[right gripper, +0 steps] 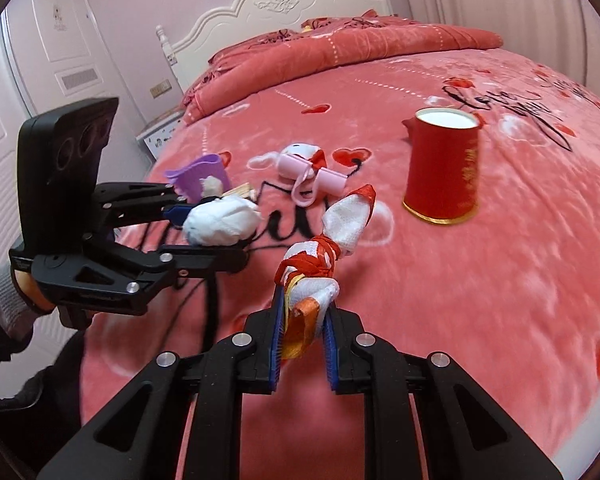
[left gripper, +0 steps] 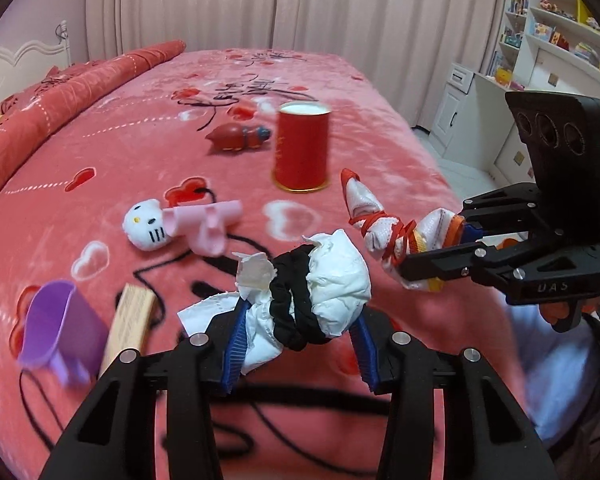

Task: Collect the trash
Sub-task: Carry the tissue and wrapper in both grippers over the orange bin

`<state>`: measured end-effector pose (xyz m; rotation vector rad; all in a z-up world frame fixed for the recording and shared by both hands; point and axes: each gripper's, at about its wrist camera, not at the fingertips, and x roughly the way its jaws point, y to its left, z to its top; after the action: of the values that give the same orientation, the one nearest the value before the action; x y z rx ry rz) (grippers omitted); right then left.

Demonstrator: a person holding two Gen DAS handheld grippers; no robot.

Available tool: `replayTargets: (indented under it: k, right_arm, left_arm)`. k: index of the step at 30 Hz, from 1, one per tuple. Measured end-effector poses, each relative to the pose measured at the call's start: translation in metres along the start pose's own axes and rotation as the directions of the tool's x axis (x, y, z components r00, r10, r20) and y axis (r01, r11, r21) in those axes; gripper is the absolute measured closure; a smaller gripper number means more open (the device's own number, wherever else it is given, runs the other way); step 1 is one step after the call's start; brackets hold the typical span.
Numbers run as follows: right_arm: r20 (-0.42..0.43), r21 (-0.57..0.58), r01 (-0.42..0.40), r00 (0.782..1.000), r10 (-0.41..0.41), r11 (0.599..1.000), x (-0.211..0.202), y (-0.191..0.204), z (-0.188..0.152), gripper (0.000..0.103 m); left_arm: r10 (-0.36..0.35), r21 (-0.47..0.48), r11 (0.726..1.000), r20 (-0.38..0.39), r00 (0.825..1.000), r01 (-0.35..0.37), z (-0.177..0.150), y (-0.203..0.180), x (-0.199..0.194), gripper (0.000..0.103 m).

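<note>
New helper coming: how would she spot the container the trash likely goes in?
On the pink heart-print bed, look mid-blanket, beyond the plush cat toy. The red canister stands upright there, open-topped with a gold base rim, taller than anything lying around it.

Soft, even indoor light with a pink cast, faint shadows, no harsh glare, strong fisheye bending and dark vignetted corners, motion blur smeared the red canister [left gripper: 302,147] and bedspread [right gripper: 500,280].

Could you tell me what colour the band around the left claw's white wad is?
Black band, clearest in the left wrist view.
</note>
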<state>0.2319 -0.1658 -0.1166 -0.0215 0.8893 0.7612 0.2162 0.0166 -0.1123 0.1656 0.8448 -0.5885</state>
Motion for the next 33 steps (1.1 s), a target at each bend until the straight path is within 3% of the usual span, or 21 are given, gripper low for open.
replayTargets:
  k: [9,17,25,33]
  right_arm:
    - [0.049,0.024,0.019,0.999,-0.020,1.000,-0.091,0.027,-0.050,0.085]
    - [0.096,0.050,0.040,0.994,-0.045,0.998,-0.151,0.040,-0.090,0.085]
    - [0.146,0.111,0.081,0.985,-0.097,0.990,-0.201,0.031,-0.128,0.085]
    - [0.190,0.232,0.179,0.956,-0.225,0.956,-0.265,-0.016,-0.173,0.085]
  left_arm:
    - [0.009,0.009,1.000,0.040,0.999,-0.009,-0.014,-0.069,-0.055,0.056]
    - [-0.023,0.039,0.999,0.063,0.998,0.021,-0.024,-0.124,-0.076,0.056]
    - [-0.091,0.121,0.989,0.059,0.994,0.083,-0.015,-0.184,-0.068,0.056]
    - [-0.192,0.248,0.952,0.028,0.981,0.179,0.017,-0.254,-0.035,0.056]
